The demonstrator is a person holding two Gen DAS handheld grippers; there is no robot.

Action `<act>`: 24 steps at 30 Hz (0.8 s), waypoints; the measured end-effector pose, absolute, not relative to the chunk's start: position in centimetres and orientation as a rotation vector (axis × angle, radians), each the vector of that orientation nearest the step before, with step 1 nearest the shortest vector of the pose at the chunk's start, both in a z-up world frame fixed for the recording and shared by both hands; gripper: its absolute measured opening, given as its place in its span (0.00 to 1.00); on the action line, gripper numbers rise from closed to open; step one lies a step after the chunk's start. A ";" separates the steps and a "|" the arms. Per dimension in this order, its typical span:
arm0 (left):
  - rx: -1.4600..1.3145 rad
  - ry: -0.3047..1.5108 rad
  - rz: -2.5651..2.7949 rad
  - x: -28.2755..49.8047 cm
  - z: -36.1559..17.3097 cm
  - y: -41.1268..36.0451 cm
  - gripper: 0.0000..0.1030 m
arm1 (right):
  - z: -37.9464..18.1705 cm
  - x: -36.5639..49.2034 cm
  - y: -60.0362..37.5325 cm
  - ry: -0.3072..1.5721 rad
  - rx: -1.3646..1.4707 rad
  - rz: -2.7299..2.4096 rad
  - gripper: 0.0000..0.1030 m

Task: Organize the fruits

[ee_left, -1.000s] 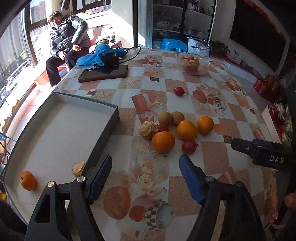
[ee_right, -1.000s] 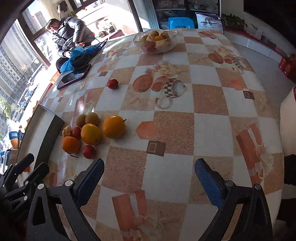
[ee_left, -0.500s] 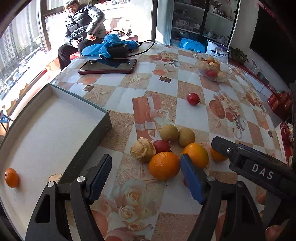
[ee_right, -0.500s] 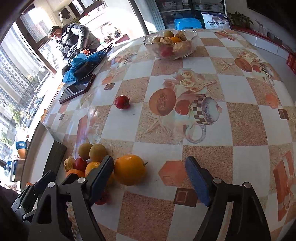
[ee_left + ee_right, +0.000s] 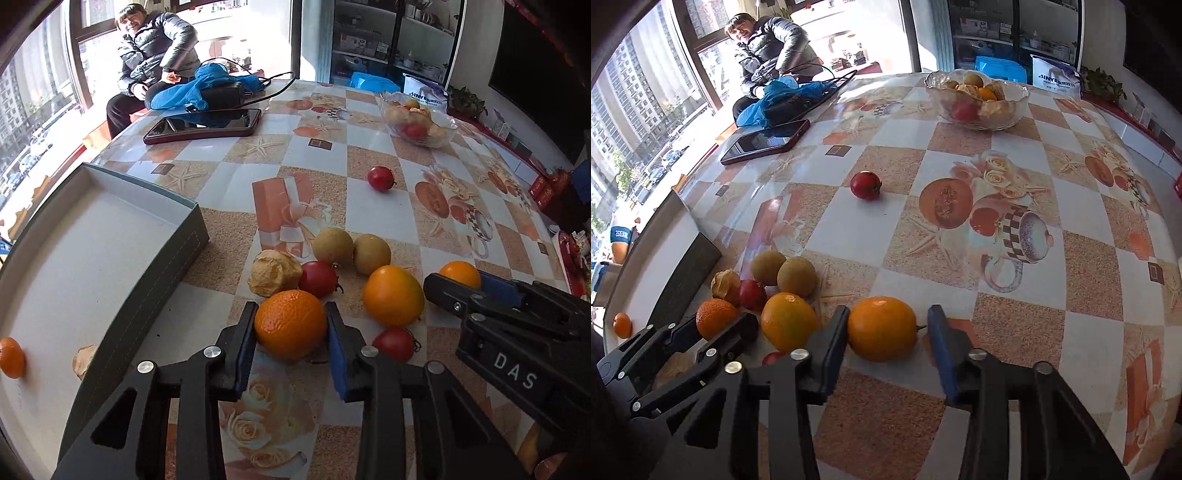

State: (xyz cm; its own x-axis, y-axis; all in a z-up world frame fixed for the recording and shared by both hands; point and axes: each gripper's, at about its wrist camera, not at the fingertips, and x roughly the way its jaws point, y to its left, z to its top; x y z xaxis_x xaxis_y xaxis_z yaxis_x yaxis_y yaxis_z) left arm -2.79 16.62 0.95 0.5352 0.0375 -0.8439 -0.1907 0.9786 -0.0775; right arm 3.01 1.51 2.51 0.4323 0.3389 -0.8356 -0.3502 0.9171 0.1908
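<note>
A pile of fruit lies on the patterned table. My left gripper (image 5: pixel 290 310) is closing on a rough-skinned orange (image 5: pixel 290 326) at the pile's near edge, and both blue pads press its sides. My right gripper (image 5: pixel 889 310) is closing around a smooth orange (image 5: pixel 882 328). Its left pad touches the fruit, while the right pad stands a little off it. Between the two grippers lies another orange (image 5: pixel 392 295). Behind it are two yellow-brown fruits (image 5: pixel 332 245), a red tomato (image 5: pixel 317 278) and a papery husked fruit (image 5: pixel 273 273). A second tomato (image 5: pixel 393 343) lies near my left gripper's right finger.
A grey tray (image 5: pixel 192 236) on the left holds a small mandarin (image 5: pixel 12 357) and a peel (image 5: pixel 83 360). A lone tomato (image 5: pixel 865 185) sits mid-table. Farther back are a glass bowl (image 5: pixel 977 99) of fruit, a tablet (image 5: pixel 203 125) and blue cloth. A person sits by the window.
Both grippers moved forward and down to the pile and narrowed their jaws. The left one now clamps the rough orange; the right one now brackets the smooth orange.
</note>
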 end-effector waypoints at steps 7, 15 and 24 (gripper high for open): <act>-0.162 0.985 0.111 -7.2 0.9 17.6 0.37 | 2.5 -0.3 -1.2 1.031 -0.001 0.466 0.40; -0.038 0.913 0.102 -12.4 0.6 16.0 0.50 | 2.1 -8.0 -6.4 0.998 -0.024 0.432 0.41; -0.034 0.883 0.106 -12.6 1.4 16.6 0.75 | 1.7 -10.2 -7.5 0.951 -0.039 0.367 0.72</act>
State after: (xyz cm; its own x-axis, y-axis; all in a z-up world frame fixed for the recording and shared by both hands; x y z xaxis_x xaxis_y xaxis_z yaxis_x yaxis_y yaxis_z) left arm -12.60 16.61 1.42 0.6300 0.0786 -0.7726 -0.1067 0.9942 0.0141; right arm -10.24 -7.50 1.66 0.5237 0.2892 -0.8013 -0.3231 0.9378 0.1273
